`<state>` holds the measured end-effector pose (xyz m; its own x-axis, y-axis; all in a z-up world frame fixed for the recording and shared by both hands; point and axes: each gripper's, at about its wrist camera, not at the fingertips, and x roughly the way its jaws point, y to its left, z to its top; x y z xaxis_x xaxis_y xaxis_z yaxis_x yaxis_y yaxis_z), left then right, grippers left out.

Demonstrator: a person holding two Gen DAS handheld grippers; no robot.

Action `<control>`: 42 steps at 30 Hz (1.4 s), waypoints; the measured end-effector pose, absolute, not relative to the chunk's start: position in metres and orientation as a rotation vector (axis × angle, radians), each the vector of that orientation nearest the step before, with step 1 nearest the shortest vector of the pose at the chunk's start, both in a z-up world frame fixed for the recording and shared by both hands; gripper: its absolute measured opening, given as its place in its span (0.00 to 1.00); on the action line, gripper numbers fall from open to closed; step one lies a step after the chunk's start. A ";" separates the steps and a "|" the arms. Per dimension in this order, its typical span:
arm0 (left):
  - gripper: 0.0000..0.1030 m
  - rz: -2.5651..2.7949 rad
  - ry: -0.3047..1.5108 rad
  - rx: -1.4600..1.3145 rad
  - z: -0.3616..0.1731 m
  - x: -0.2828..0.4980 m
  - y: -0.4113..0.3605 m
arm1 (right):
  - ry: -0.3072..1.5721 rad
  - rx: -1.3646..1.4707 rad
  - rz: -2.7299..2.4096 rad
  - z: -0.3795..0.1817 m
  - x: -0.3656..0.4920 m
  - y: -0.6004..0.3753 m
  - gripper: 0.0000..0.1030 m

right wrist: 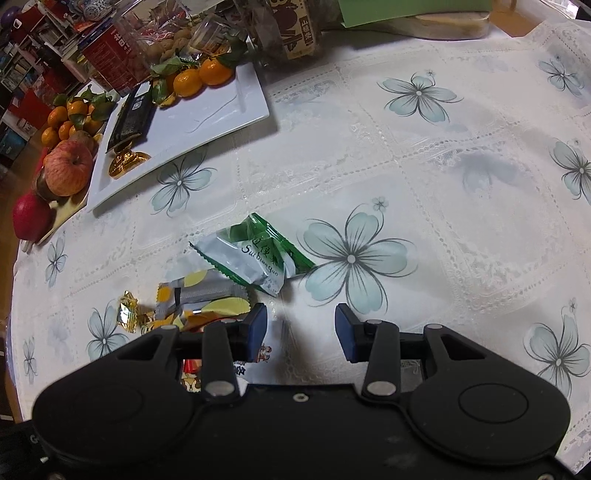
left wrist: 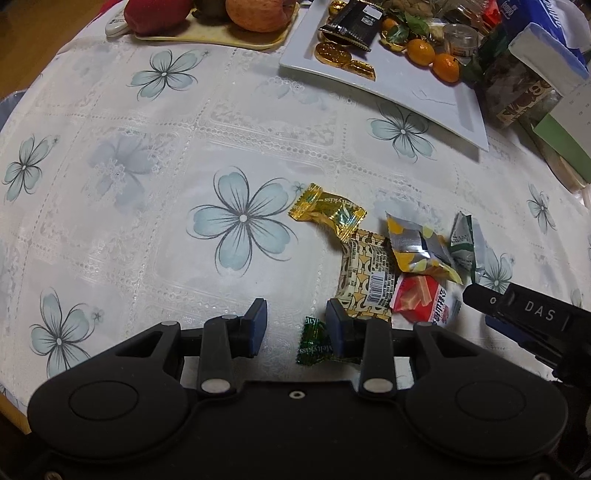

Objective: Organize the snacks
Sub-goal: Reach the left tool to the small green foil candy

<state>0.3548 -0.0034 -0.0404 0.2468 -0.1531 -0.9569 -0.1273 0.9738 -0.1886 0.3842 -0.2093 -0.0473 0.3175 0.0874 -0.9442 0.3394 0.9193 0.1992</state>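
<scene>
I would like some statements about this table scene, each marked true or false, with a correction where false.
1. The left gripper is open, with nothing clamped between its pads. True.
2. The white tray is bare. False: it holds gold coins, tangerines and a black packet.
3. The gold candy lies on the tablecloth, not on the tray. True.
4. The right gripper grips the green and white packet. False: its jaws are open and the packet lies beyond them.
5. An apple sits left of the tray in the right wrist view. True.

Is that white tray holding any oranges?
Yes, small oranges with green leaves sit at the far end of the white tray.
</scene>
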 end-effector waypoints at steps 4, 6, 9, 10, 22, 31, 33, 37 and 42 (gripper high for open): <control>0.43 -0.015 1.352 -0.266 -0.047 0.357 -0.004 | 1.247 0.400 -0.169 -0.048 0.386 -0.210 0.42; 0.43 -0.011 1.364 -0.256 -0.049 0.357 -0.006 | 1.245 0.387 -0.171 -0.049 0.387 -0.208 0.42; 0.43 -0.012 1.368 -0.234 -0.050 0.356 -0.009 | 1.250 0.385 -0.167 -0.050 0.388 -0.207 0.42; 0.43 -0.014 1.372 -0.231 -0.051 0.356 -0.009 | 1.251 0.383 -0.164 -0.050 0.388 -0.206 0.42; 0.43 -0.088 1.431 -0.168 -0.051 0.340 -0.022 | 1.238 0.344 -0.175 -0.055 0.395 -0.201 0.43; 0.43 -0.082 1.423 -0.221 -0.041 0.337 -0.006 | 1.242 0.279 -0.157 -0.056 0.398 -0.189 0.44; 0.43 -0.078 1.419 -0.236 -0.039 0.337 -0.002 | 1.260 0.260 -0.132 -0.056 0.396 -0.185 0.44; 0.43 -0.071 1.418 -0.252 -0.039 0.338 0.002 | 1.300 0.260 -0.038 -0.052 0.391 -0.179 0.44; 0.43 -0.066 1.422 -0.261 -0.039 0.337 0.005 | 1.356 0.262 0.111 -0.046 0.384 -0.174 0.44</control>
